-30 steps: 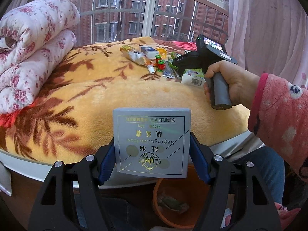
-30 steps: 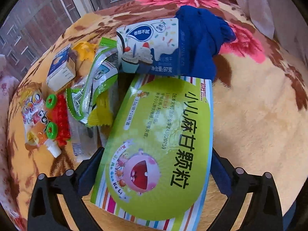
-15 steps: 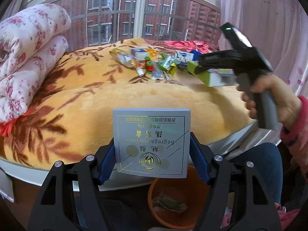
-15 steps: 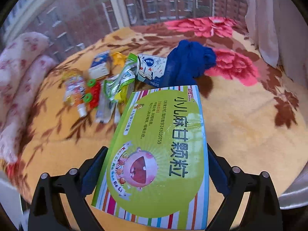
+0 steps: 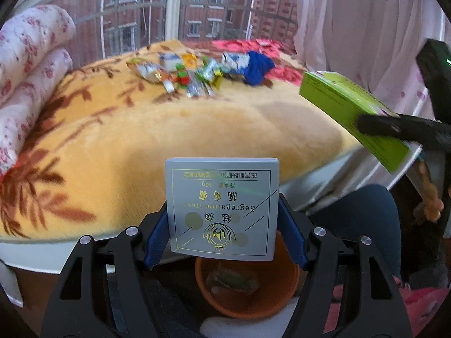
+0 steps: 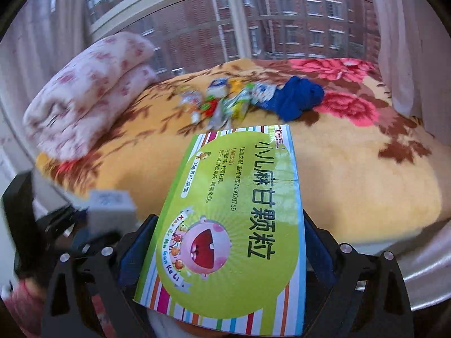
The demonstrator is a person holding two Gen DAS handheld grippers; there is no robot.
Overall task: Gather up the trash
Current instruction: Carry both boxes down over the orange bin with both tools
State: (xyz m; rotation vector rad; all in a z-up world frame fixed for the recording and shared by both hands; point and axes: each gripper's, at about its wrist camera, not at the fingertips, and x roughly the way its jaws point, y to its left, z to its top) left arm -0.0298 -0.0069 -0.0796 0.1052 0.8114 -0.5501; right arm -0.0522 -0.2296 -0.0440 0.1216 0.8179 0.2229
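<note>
My left gripper (image 5: 222,225) is shut on a grey-blue carton (image 5: 222,205) with gold print. It hangs just past the bed's near edge, above an orange bin (image 5: 248,295) that holds a crumpled wrapper. My right gripper (image 6: 225,242) is shut on a flat green medicine box (image 6: 234,214), held in the air over the bed's front right. The left wrist view shows that green box (image 5: 352,112) at the right with one black finger (image 5: 394,129) across it. A pile of wrappers and small cartons (image 5: 186,76) lies far back on the blanket.
A yellow flowered blanket (image 5: 141,129) covers the bed. A folded pink floral quilt (image 6: 84,93) lies at its left. A blue cloth (image 6: 296,98) sits right of the pile. Behind are a window and a pink curtain (image 5: 366,28). A person's knee in jeans (image 5: 360,219) is beside the bin.
My right gripper lifted the green box off the pile and drew it back and up toward the bed's near right edge. The left gripper drifted slightly with its carton still held over the bin.
</note>
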